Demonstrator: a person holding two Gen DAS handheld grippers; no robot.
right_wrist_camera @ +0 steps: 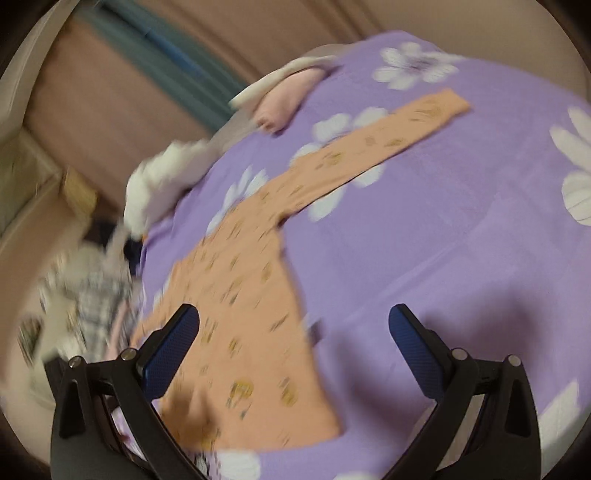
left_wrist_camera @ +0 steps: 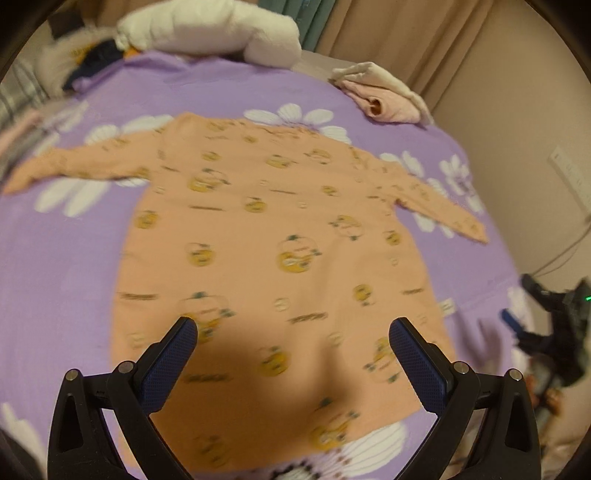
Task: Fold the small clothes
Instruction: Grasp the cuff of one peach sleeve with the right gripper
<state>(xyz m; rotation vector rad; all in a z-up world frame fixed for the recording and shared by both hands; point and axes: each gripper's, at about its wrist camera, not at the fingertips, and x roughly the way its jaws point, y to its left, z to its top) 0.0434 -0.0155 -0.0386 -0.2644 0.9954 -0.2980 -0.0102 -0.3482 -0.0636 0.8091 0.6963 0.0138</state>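
A small orange long-sleeved garment (left_wrist_camera: 266,236) with yellow prints lies flat on the purple flowered blanket (left_wrist_camera: 55,266), both sleeves spread out sideways. My left gripper (left_wrist_camera: 292,325) hovers open above its lower part, nothing between its fingers. In the right wrist view the same garment (right_wrist_camera: 243,317) lies to the left, one sleeve (right_wrist_camera: 399,129) stretched to the upper right. My right gripper (right_wrist_camera: 294,312) is open over the garment's right edge and the blanket (right_wrist_camera: 443,240), holding nothing. Both views are blurred.
A folded pink and cream pile (left_wrist_camera: 384,96) sits at the blanket's far right corner. A white plush lump (left_wrist_camera: 210,29) and more clothes (left_wrist_camera: 22,103) lie at the far left. The other gripper's body (left_wrist_camera: 554,325) shows at the right edge. Curtains (left_wrist_camera: 388,33) hang behind.
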